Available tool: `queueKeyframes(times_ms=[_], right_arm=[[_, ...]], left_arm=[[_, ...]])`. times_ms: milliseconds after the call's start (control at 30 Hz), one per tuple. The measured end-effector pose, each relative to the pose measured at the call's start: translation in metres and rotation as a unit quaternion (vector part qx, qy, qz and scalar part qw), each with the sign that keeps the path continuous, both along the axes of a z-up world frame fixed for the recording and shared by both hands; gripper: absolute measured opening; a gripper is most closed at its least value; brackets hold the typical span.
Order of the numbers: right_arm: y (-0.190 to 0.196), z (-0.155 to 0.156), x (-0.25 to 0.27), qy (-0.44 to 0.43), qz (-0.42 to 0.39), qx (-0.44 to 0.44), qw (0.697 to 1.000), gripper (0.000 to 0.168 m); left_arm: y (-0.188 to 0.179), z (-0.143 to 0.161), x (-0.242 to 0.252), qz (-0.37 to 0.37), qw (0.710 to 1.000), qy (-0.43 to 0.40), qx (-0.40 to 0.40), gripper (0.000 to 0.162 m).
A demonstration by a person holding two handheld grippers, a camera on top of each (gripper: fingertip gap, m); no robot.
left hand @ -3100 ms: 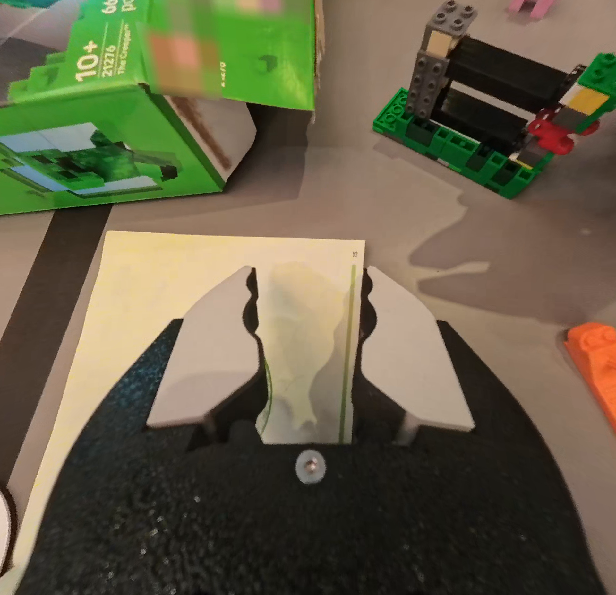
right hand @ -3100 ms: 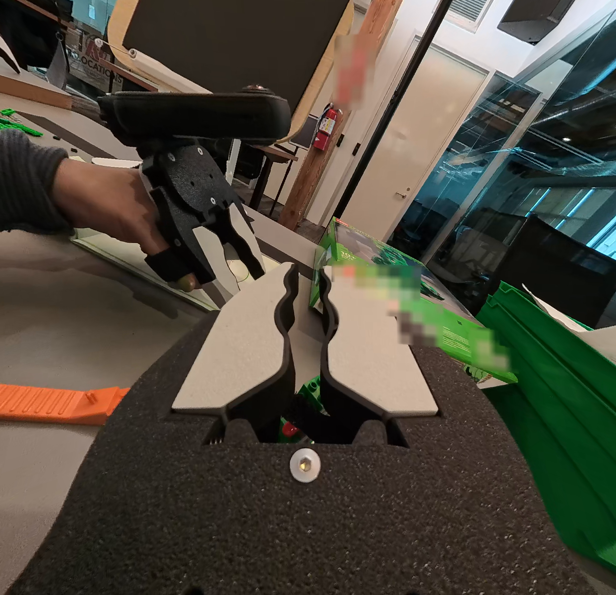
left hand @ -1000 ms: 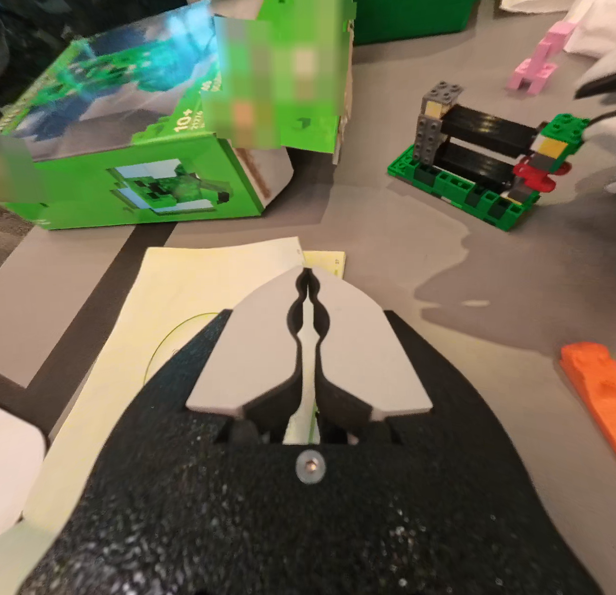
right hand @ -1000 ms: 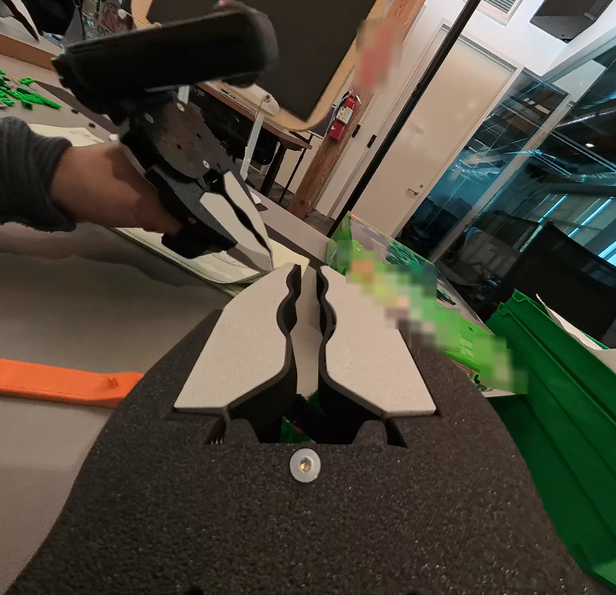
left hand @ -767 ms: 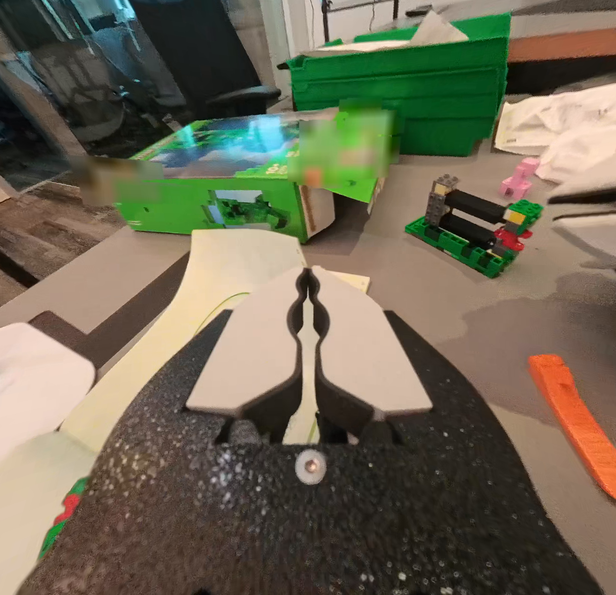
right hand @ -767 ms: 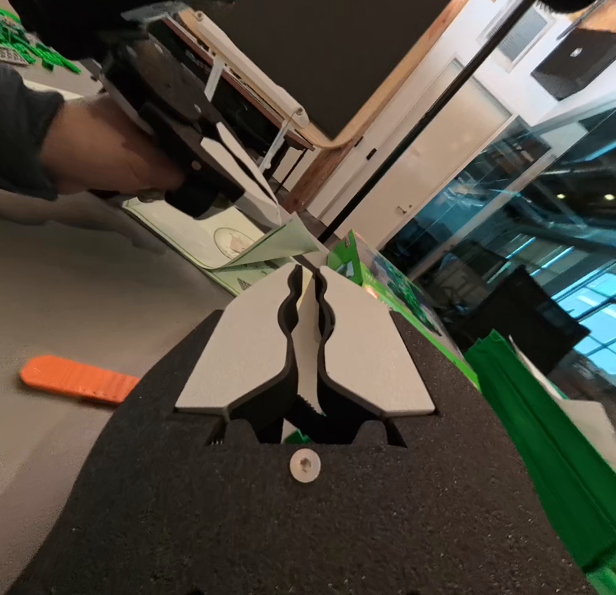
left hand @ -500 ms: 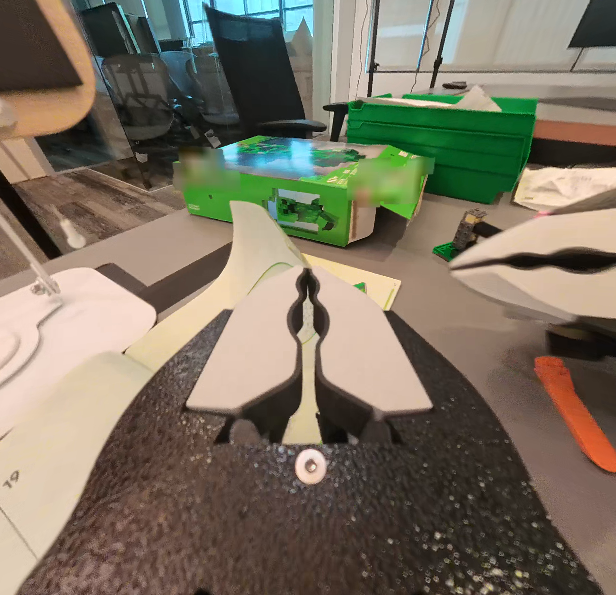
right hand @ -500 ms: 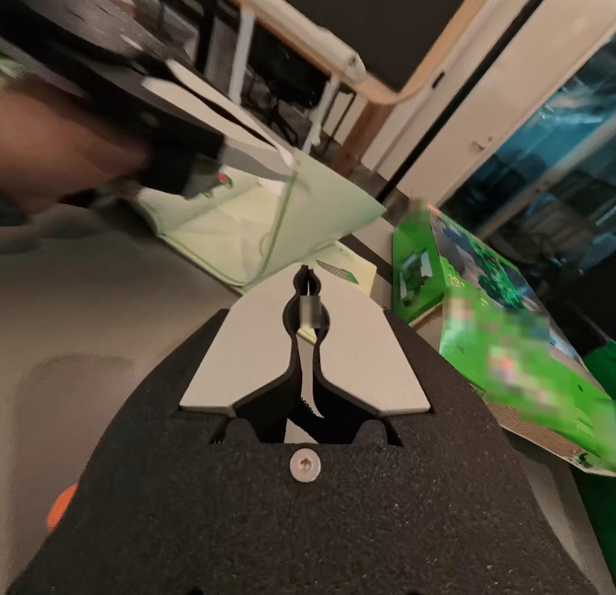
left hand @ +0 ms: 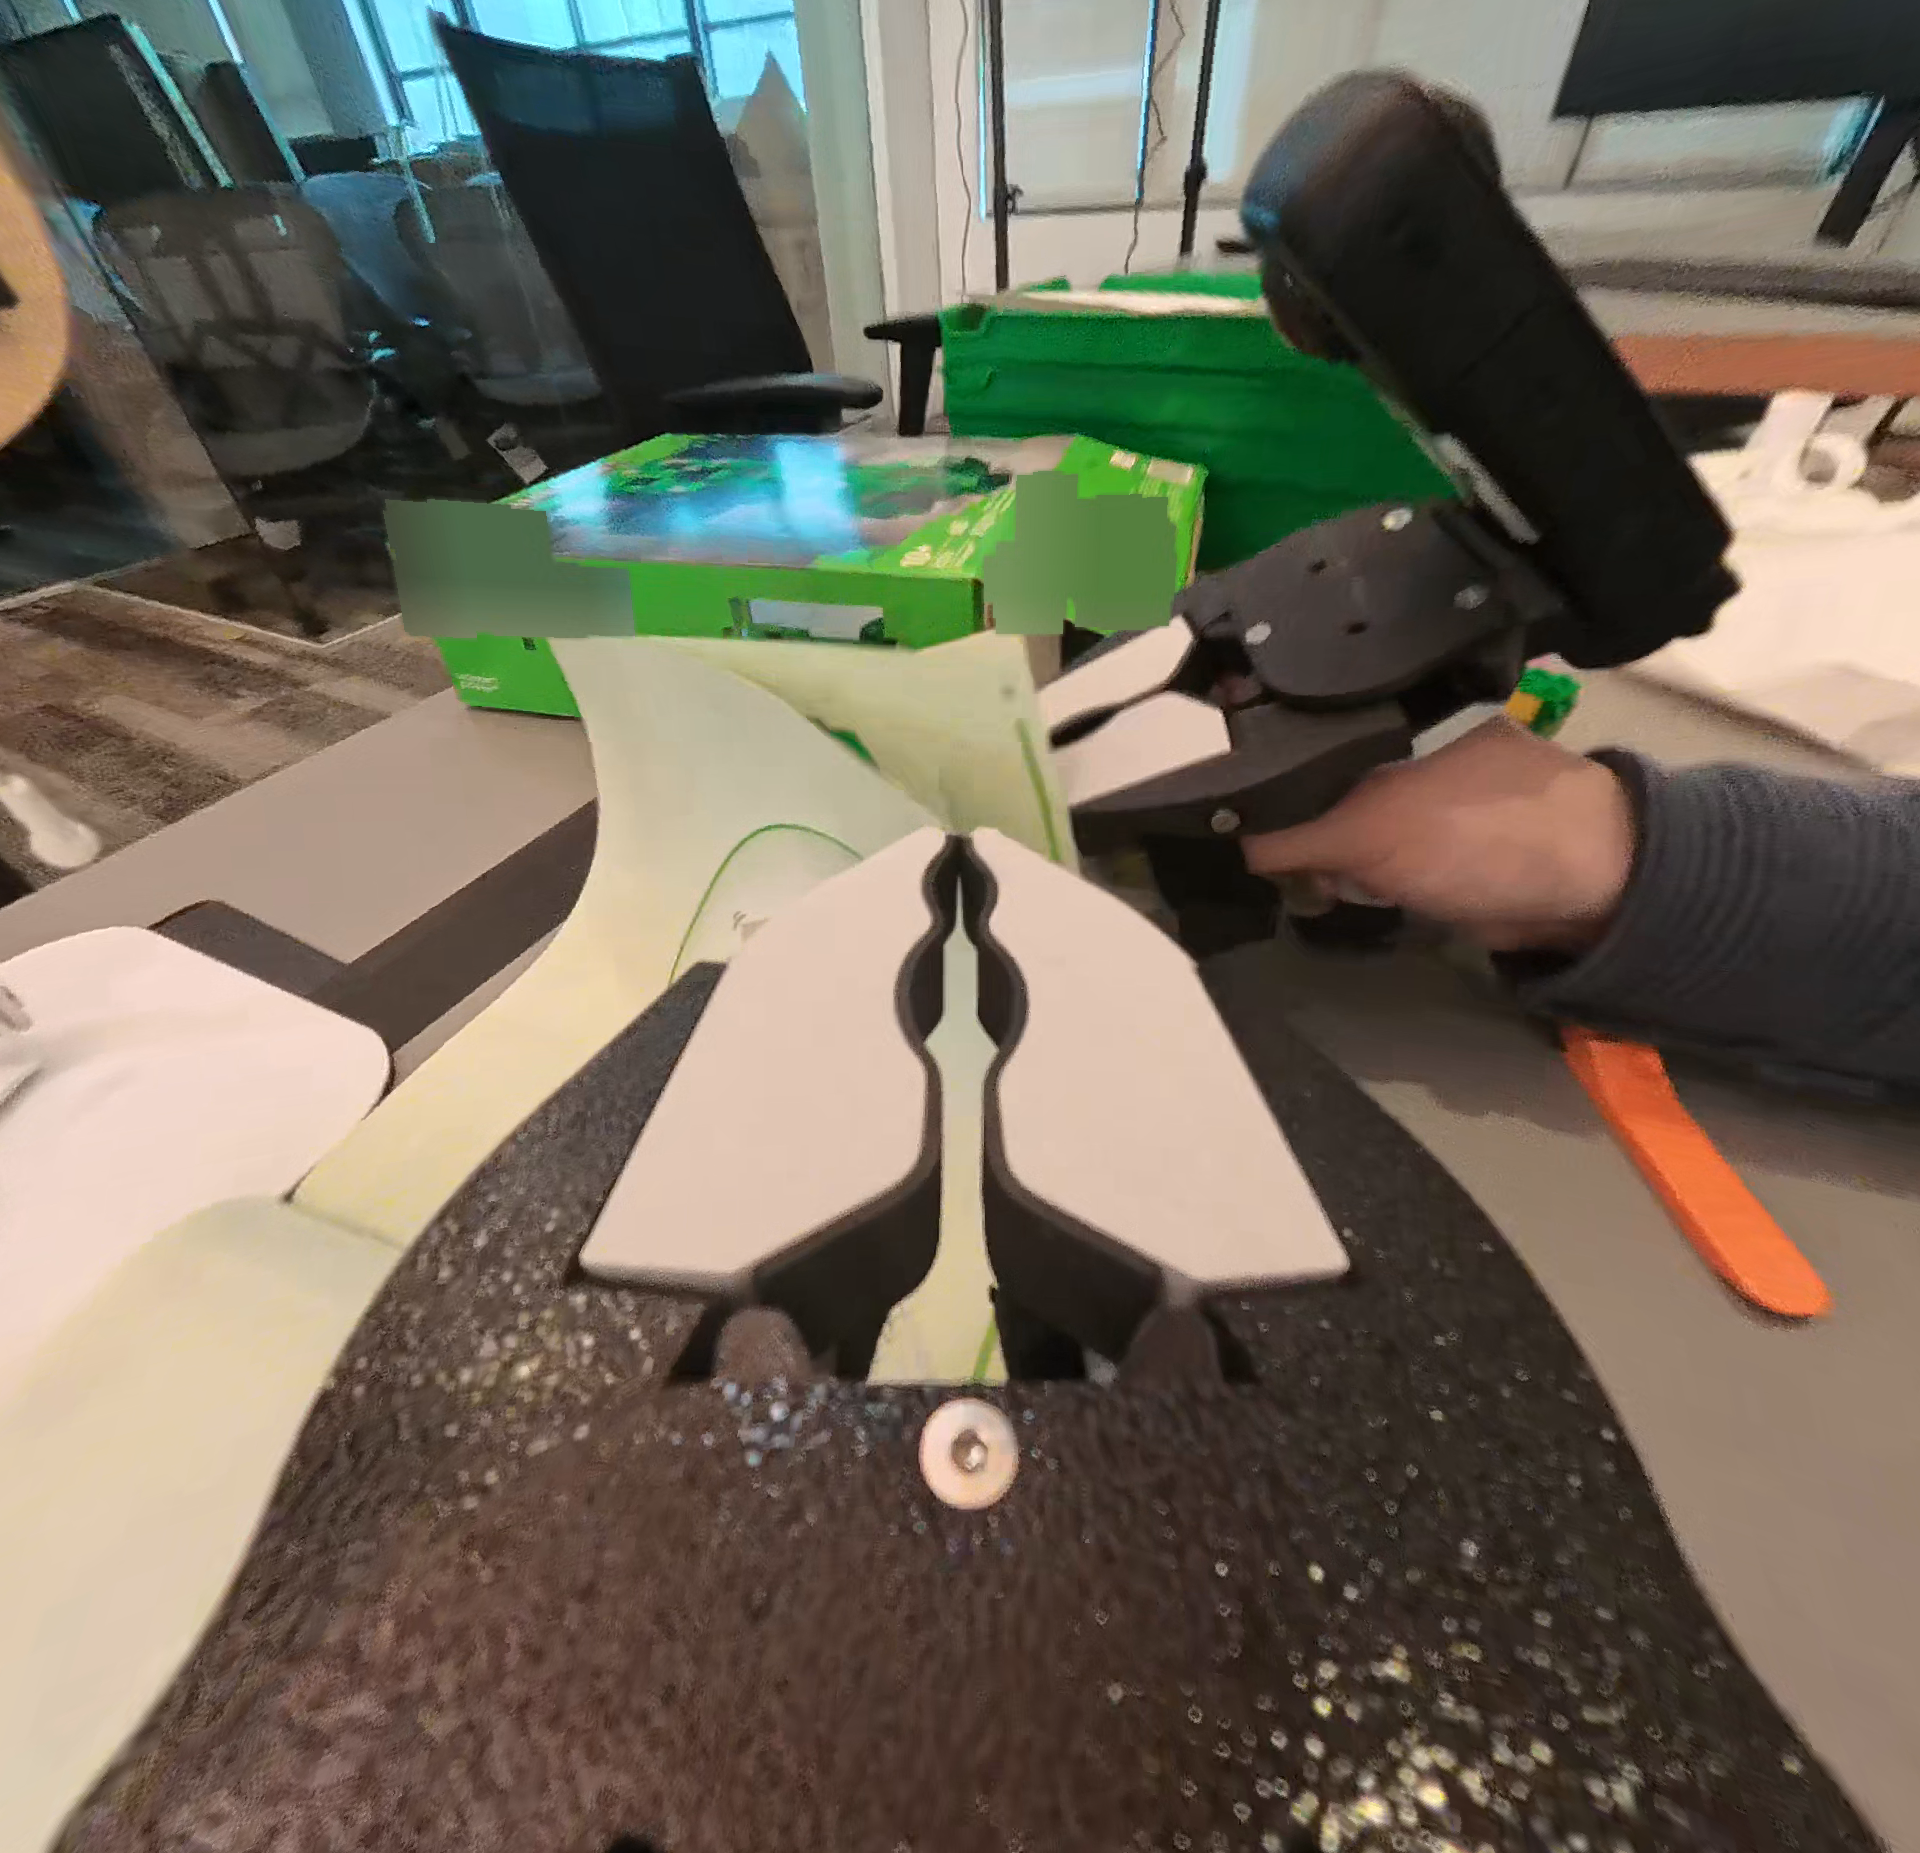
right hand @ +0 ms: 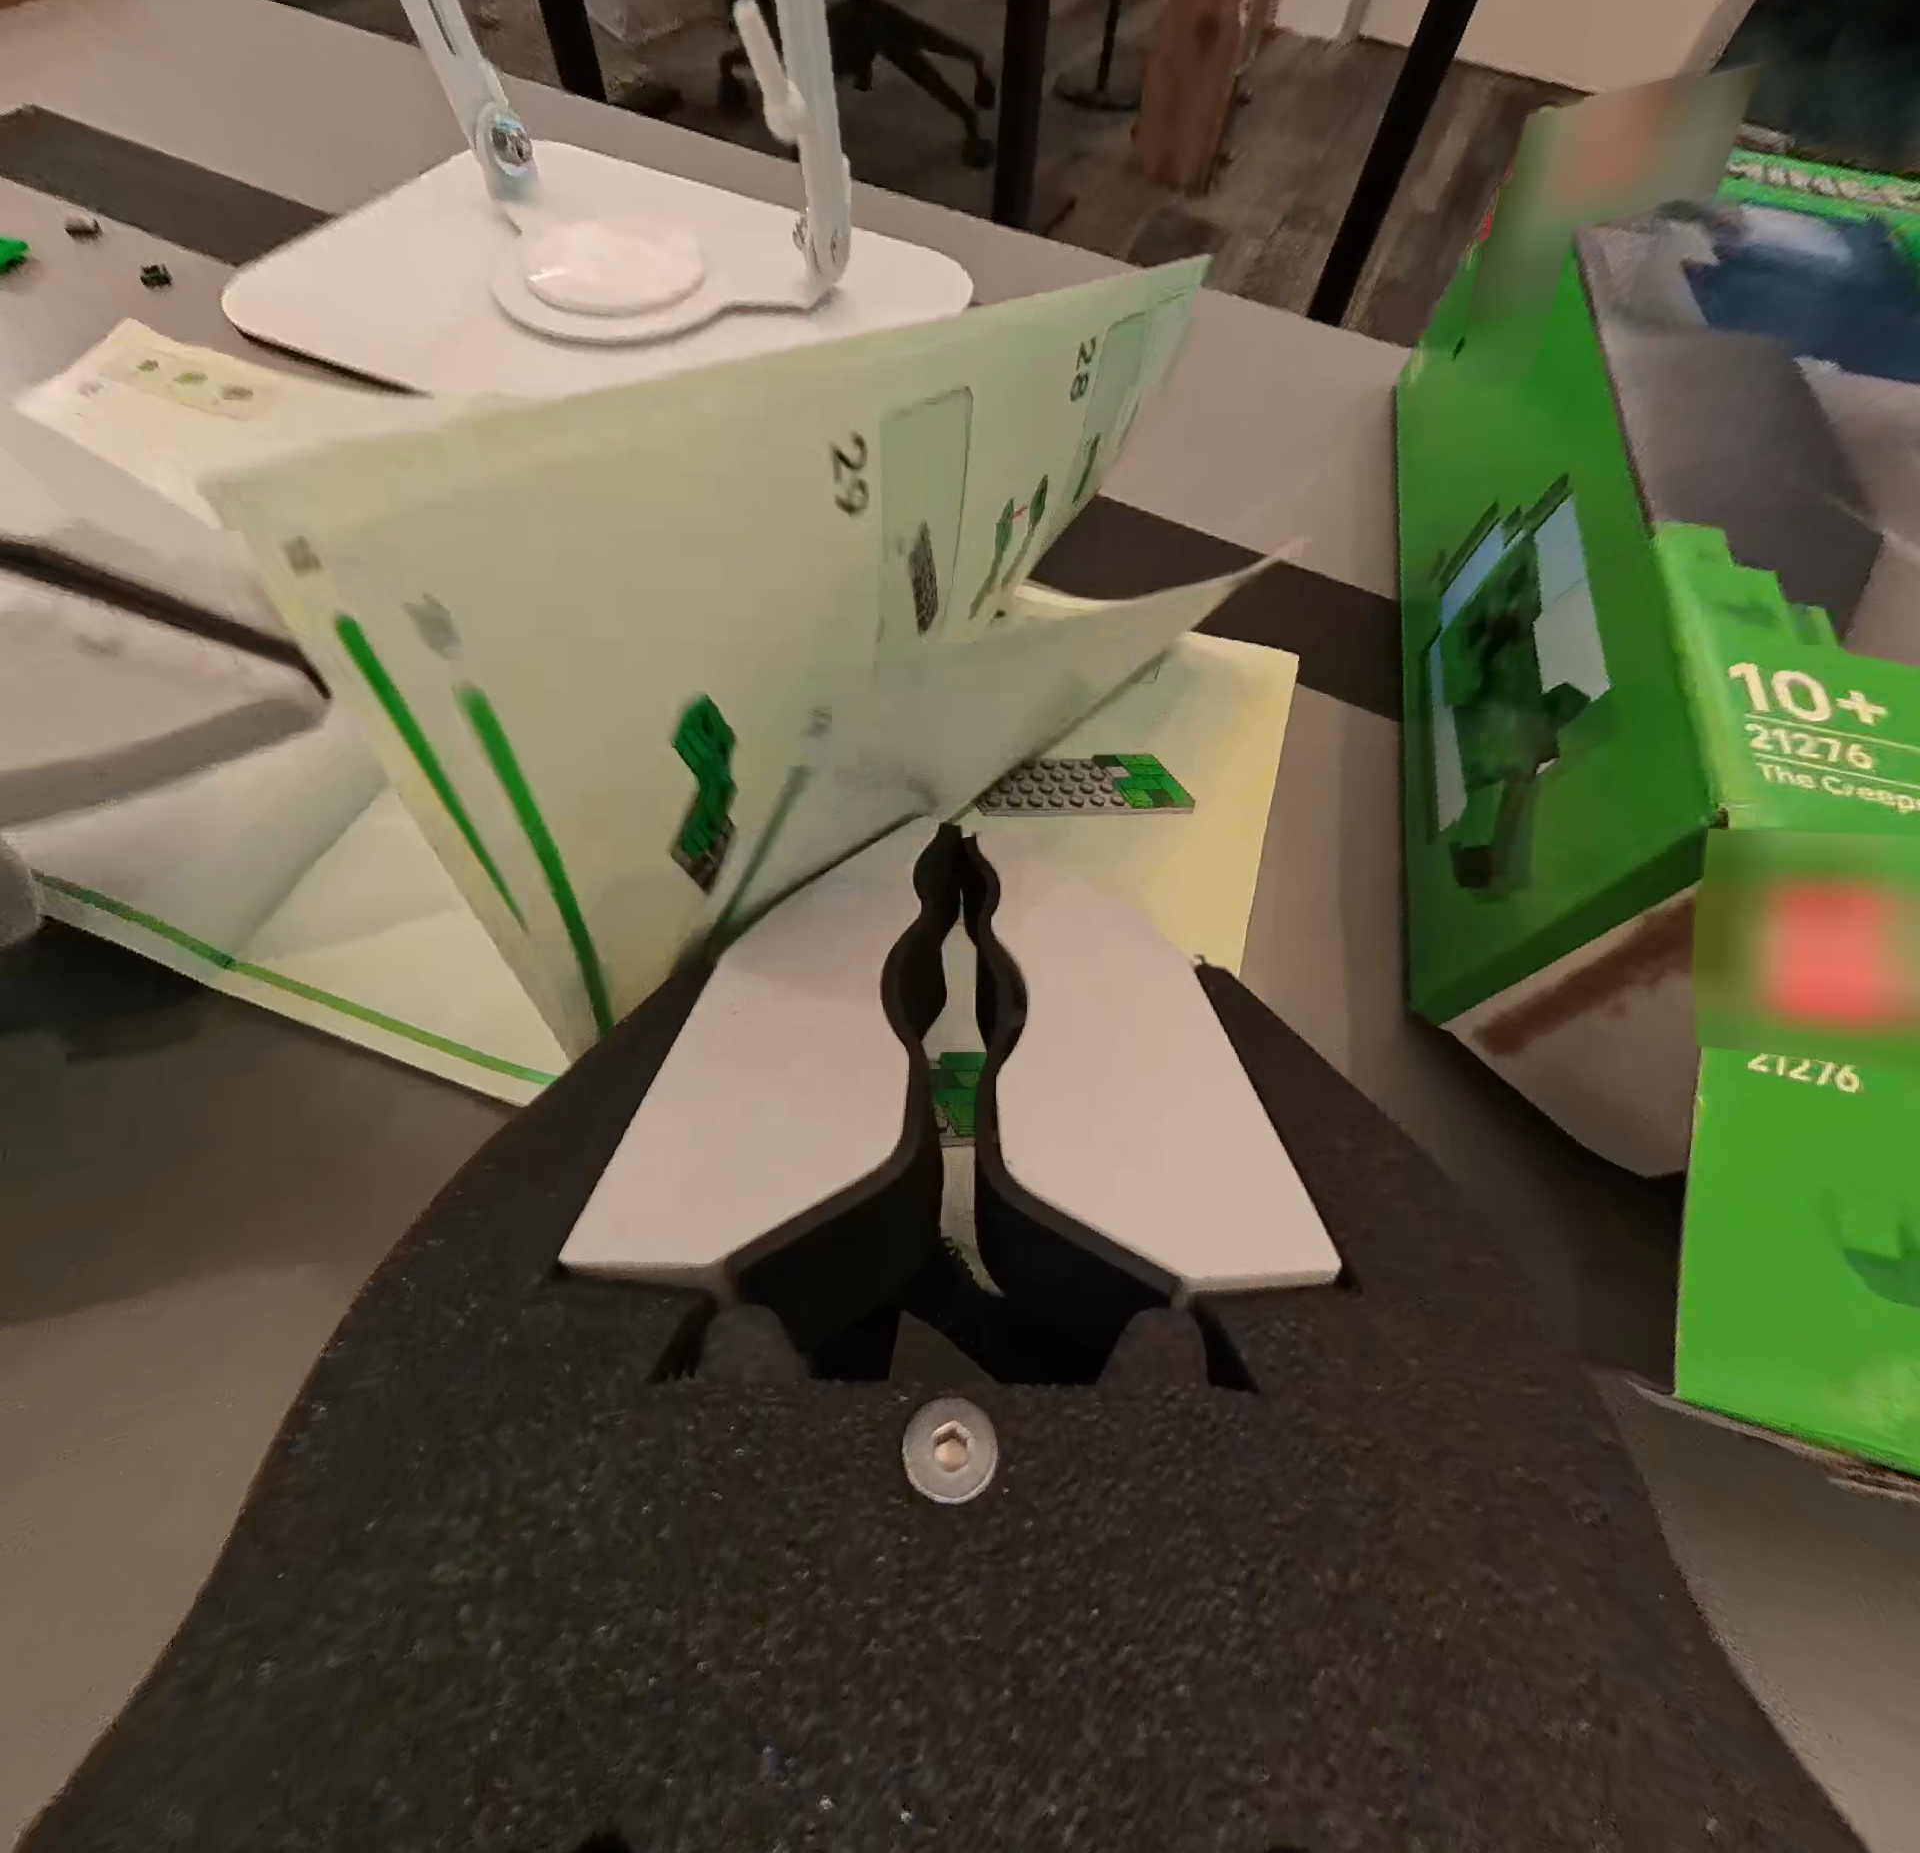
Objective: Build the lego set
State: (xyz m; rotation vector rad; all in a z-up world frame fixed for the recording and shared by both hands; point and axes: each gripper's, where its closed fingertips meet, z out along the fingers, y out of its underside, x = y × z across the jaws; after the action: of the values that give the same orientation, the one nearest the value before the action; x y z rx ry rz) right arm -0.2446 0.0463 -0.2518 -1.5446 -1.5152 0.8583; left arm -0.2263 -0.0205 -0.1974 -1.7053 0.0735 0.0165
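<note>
The pale green instruction booklet (right hand: 1195,764) lies open on the grey table, with one page (right hand: 644,556) lifted upright. My left gripper (left hand: 961,847) is shut on that page (left hand: 790,764), which curves up in front of its tips. My right gripper (right hand: 951,837) is shut with its tips at the lifted page's lower edge and seems to pinch it. It also shows in the left wrist view (left hand: 1081,723), held by a hand (left hand: 1455,847), right beside the page. A corner of the lego build (left hand: 1548,686) peeks out behind the right gripper.
The green set box (left hand: 831,556) (right hand: 1558,660) stands just behind the booklet. Green bins (left hand: 1143,401) sit farther back. A white lamp base (right hand: 592,265) is beyond the booklet. An orange brick separator (left hand: 1683,1180) lies on the table (left hand: 1714,1491). Small loose pieces (right hand: 10,250) lie far left. The orange brick separator (left hand: 1683,1180) is about equally far from each gripper, around 20 cm.
My left gripper has raised the page from flat to upright. My right gripper has swung from the build to the booklet and closed at the page's edge.
</note>
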Motion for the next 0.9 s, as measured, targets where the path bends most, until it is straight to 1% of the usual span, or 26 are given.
queueKeyframes(times_ms=[100, 167, 400, 533, 633, 767, 833, 900], right_arm=[[0.002, 0.002, 0.0, 0.008, 0.0, -0.023, 1.0, 0.0], [0.002, 0.002, 0.0, 0.012, 0.0, -0.033, 0.999, 0.0], [0.008, 0.012, 0.004, 0.047, -0.019, -0.037, 0.998, 0.0], [0.007, 0.009, 0.005, 0.037, -0.018, -0.029, 0.999, 0.0], [0.006, 0.009, 0.006, 0.036, -0.016, -0.03, 0.999, 0.0], [0.006, 0.008, 0.006, 0.033, -0.014, -0.038, 0.999, 0.0], [0.006, 0.008, 0.006, 0.033, -0.014, -0.043, 0.998, 0.0], [0.007, 0.008, 0.006, 0.035, -0.015, -0.047, 0.998, 0.0]], left_arm=[[0.002, -0.003, 0.002, 0.007, 1.0, 0.024, -0.011, 0.0], [0.004, -0.004, 0.004, 0.003, 1.0, 0.019, -0.015, 0.0], [0.005, -0.001, -0.006, 0.016, 0.998, -0.053, -0.004, 0.0], [0.003, -0.001, -0.01, 0.015, 0.996, -0.087, 0.002, 0.0], [0.004, 0.0, -0.005, -0.004, 0.997, -0.076, -0.001, 0.0], [0.018, 0.0, -0.005, 0.008, 0.999, -0.025, -0.02, 0.0], [0.028, 0.001, -0.001, -0.004, 0.999, -0.023, -0.027, 0.0], [0.038, 0.006, 0.005, -0.027, 0.999, -0.038, -0.018, 0.0]])
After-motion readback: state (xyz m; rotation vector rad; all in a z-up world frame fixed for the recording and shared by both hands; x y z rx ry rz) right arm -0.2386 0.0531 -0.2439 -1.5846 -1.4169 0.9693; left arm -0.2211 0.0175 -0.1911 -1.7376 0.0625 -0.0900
